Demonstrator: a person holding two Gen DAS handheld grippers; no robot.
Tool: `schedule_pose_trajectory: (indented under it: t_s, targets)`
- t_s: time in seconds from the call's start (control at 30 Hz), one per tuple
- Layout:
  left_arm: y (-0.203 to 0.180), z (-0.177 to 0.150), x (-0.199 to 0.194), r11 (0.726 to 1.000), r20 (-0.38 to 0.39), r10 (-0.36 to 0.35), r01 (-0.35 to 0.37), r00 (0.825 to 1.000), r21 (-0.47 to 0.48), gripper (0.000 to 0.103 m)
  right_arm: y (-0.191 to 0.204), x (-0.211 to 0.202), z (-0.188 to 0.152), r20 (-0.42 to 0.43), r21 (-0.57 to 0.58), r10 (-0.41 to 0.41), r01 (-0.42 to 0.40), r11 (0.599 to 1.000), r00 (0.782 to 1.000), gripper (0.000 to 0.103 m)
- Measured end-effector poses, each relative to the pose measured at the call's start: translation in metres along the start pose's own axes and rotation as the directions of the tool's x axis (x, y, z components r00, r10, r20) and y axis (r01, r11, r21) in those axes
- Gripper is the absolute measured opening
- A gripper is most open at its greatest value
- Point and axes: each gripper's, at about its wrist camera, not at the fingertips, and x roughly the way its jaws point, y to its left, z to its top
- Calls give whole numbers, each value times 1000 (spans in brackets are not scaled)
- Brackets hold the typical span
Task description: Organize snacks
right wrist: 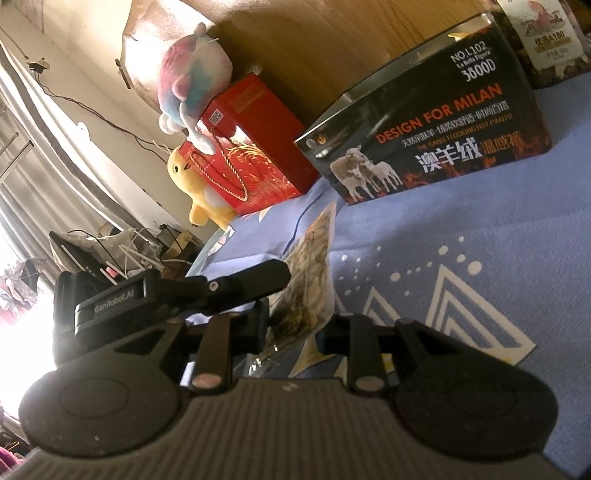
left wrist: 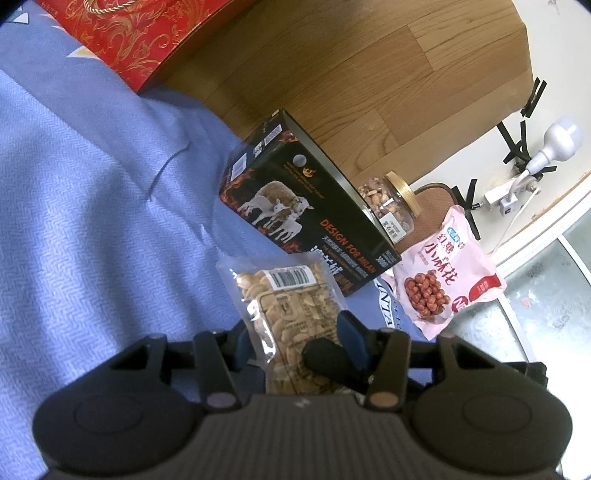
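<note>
Left wrist view: the left gripper (left wrist: 291, 338) is clamped on one clear bag of cashews (left wrist: 286, 314), its blue pads pressing the bag's lower half from both sides. A second black finger (left wrist: 328, 356), which seems to be the right gripper's, lies across the bag's lower right. The bag sits over a blue bedsheet (left wrist: 92, 221). Just beyond its top stands one black box (left wrist: 306, 218) printed with sheep and "DESIGN FOR MILAN". Behind the box, touching it, is one glass jar (left wrist: 389, 205) with a gold lid, filled with mixed nuts. Beside the jar lies one pink snack pouch (left wrist: 447, 273) picturing brown twists. One red gift box (left wrist: 122, 33) is at the upper left, against a wooden headboard (left wrist: 351, 66). One white lamp (left wrist: 557, 140) is plugged into the wall at the right.

Right wrist view: the right gripper (right wrist: 291, 328) has the same bag (right wrist: 310, 280), seen edge-on, between its fingers; whether they press on it I cannot tell. The left gripper (right wrist: 236, 284), marked "GenRobot.AI", reaches in from the left onto the bag. Beyond stand the black box (right wrist: 436, 122) and the red gift box (right wrist: 255, 147). Two plush toys show: a pastel one (right wrist: 192, 70) on top of the red box, a yellow one (right wrist: 199, 184) beside it. One dark labelled package (right wrist: 546, 40) sits at the upper right; what it holds is unclear.
</note>
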Motion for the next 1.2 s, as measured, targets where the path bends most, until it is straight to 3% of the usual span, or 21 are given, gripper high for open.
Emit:
schedule_pose_trajectory:
  t_s: [1.2]
  targets:
    - [-1, 1, -1, 1000, -1, 18, -18, 1000, 2, 47, 6, -1, -2, 2, -50, -7, 7, 999, 1000, 26]
